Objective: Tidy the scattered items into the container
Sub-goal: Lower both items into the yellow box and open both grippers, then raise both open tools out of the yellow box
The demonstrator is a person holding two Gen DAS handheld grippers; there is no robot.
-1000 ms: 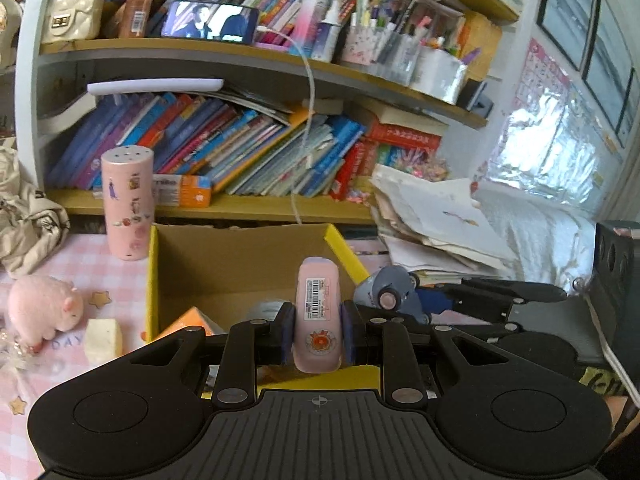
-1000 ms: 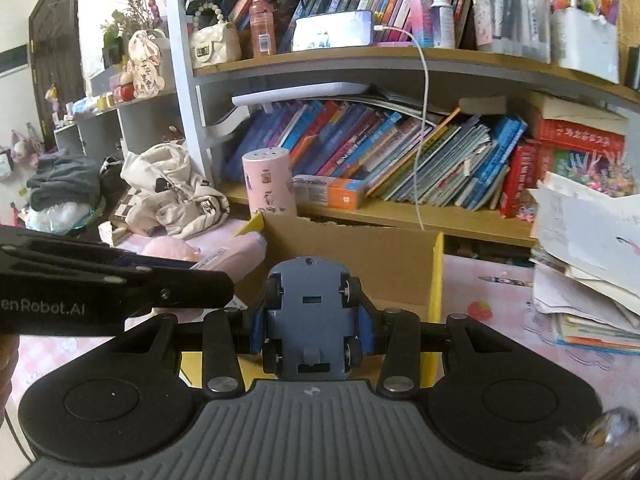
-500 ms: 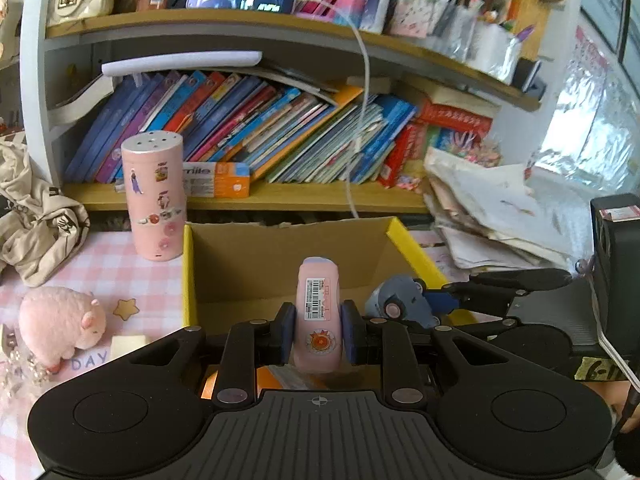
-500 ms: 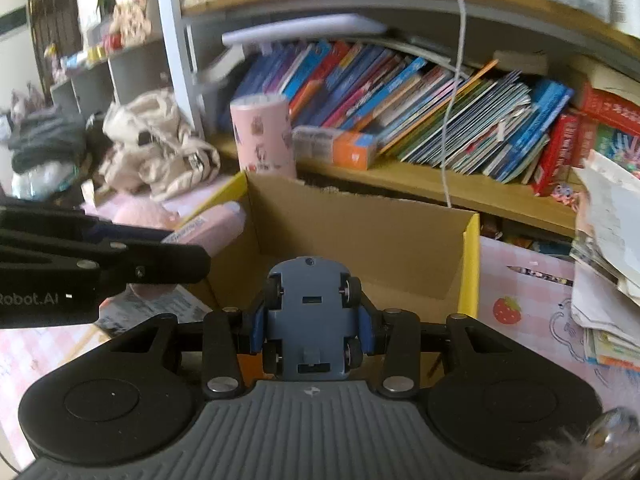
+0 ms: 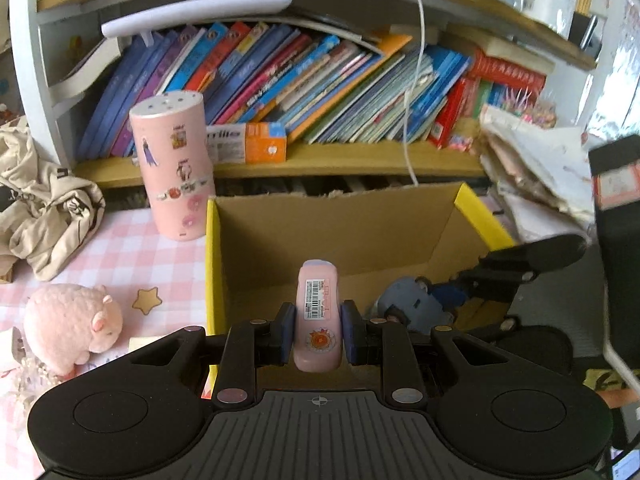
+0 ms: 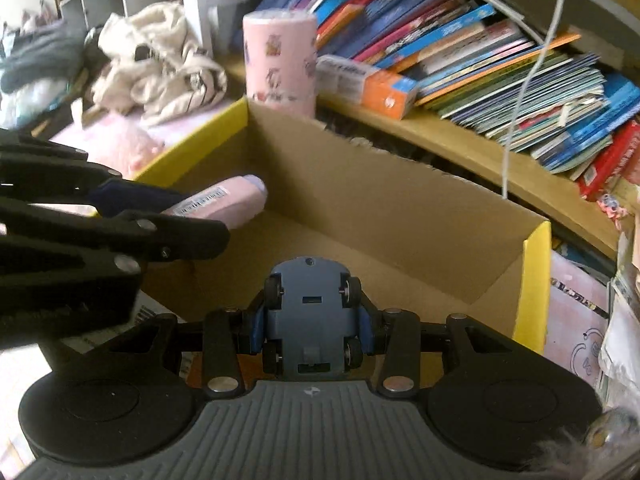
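Both grippers hang over the open box (image 6: 400, 208), the left gripper (image 5: 316, 334) with jaws clamped on a pink tube (image 5: 317, 312), the right gripper (image 6: 312, 330) on a blue toy car (image 6: 310, 320). Best to lower each near the bare floor, then part the jaws. The walls stand well clear; the grippers sit close together.

The left gripper (image 5: 316, 338) is clamped on a pink tube (image 5: 318, 312), its 2 pads pressing the tube's sides, and it reaches over the box's (image 5: 214, 264) near-left corner. The right gripper (image 6: 312, 326) is closed on a blue toy car (image 6: 312, 312) held wheels-up, over the box's near edge. Both point toward the box's far wall, the left just beside the right.
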